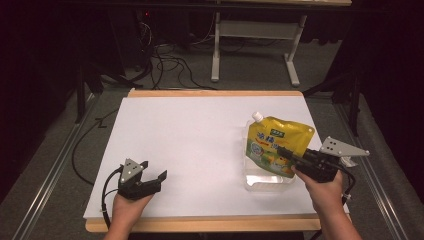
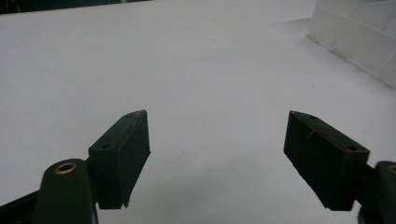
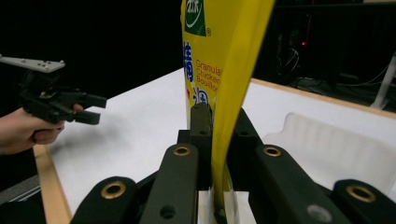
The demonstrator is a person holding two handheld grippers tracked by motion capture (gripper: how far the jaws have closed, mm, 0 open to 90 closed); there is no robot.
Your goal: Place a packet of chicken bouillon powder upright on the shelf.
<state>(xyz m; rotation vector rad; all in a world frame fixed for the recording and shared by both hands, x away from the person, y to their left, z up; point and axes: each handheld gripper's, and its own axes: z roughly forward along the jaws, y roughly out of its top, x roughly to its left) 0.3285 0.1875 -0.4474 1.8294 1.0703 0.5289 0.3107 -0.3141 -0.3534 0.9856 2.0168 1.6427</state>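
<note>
Table with a white top and a wooden edge lies below a high camera. Clear plastic container sits at about four o'clock on the white surface. Yellow pouch with a white spout stands over that container, its spout tipped toward eleven o'clock. The right gripper, held in a hand at five o'clock, is clamped on the pouch's lower edge; the right gripper view shows both black jaws pressed flat against the yellow film. The left gripper rests at seven o'clock, well apart from the pouch, its jaws spread wide with only bare white surface between them.
</note>
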